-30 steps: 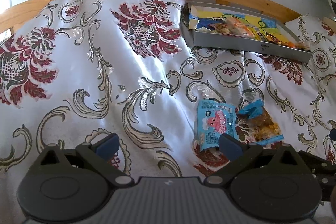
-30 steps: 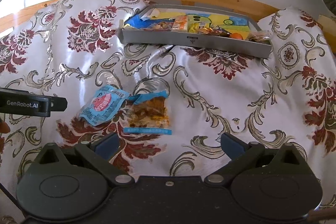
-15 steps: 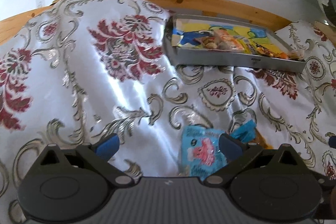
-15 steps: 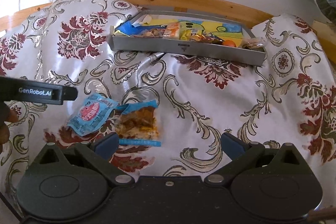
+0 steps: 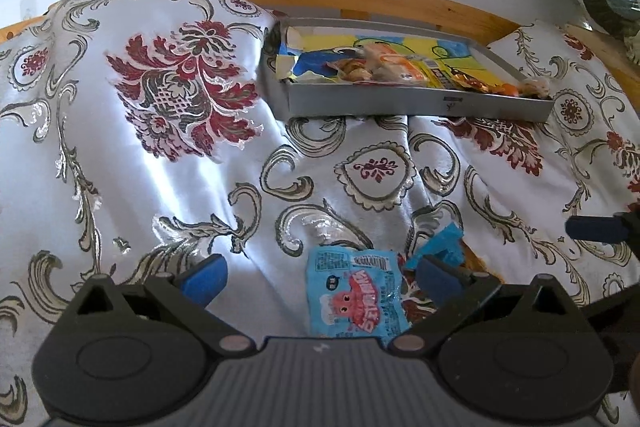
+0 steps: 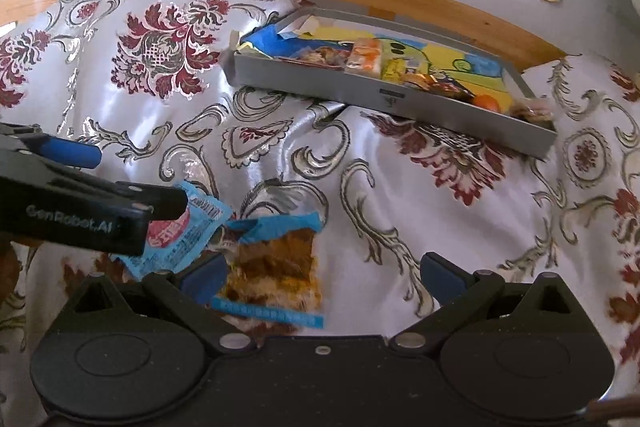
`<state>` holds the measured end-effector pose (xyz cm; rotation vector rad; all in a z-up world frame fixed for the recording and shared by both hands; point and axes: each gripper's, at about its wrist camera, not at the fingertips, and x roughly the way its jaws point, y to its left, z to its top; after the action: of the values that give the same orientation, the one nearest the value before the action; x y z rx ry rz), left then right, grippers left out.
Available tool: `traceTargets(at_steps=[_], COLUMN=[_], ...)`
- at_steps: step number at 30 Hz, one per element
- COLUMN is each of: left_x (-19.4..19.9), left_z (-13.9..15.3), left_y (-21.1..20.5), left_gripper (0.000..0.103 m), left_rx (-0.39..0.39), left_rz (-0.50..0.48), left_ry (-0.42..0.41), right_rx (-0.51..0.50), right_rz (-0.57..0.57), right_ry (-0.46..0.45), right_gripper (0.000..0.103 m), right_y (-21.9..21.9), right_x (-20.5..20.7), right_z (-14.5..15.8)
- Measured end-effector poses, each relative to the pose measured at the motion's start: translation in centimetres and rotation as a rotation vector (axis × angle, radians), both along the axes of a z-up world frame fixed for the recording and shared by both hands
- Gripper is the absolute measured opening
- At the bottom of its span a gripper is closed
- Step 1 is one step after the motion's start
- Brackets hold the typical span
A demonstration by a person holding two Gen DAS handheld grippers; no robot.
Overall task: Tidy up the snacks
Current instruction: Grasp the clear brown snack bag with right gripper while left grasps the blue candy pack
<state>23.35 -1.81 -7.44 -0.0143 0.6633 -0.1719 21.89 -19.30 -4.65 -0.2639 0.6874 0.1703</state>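
Left wrist: hand-held gripper agape over packet.

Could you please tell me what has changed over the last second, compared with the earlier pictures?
Both grippers have moved forward and down toward the two loose packets. The left gripper now straddles the blue snack packet, and the right gripper has closed in on the brown snack packet. Both are open, and nothing has been grasped. The packets and the grey tray have stayed where they were on the cloth.
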Motion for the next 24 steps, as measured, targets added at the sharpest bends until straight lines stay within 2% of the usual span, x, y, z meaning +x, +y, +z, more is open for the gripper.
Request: traceTargets(at_steps=[8, 17, 19, 22, 24], left_x=[0.3, 0.2, 0.0, -0.3, -0.3], left_z=[-0.2, -0.1, -0.1, -0.2, -0.4], left_y=[1.2, 1.4, 1.2, 0.8, 0.5], left_gripper=[0.102, 0.102, 0.102, 0.102, 0.102], left_rx=[-0.041, -0.062, -0.063, -0.064, -0.063], left_rz=[0.039, 0.033, 0.019, -0.015, -0.038], left_ry=[0.01, 0.011, 0.005, -0.002, 0.003], right_rx=[-0.006, -0.07, -0.066, -0.009, 0.009], right_rz=[0.042, 0.056, 0.041, 0.021, 0.034], right_ry=[0.011, 0.03, 0.04, 0.079, 0.083], right_gripper=[0.102, 0.102, 0.098, 0.092, 0.081], right_y=[1.8, 3.2, 2.8, 1.7, 1.3], right_x=[1.9, 2.7, 3.0, 3.4, 3.1], right_z=[-1.0, -2.9, -3.3, -3.7, -3.7])
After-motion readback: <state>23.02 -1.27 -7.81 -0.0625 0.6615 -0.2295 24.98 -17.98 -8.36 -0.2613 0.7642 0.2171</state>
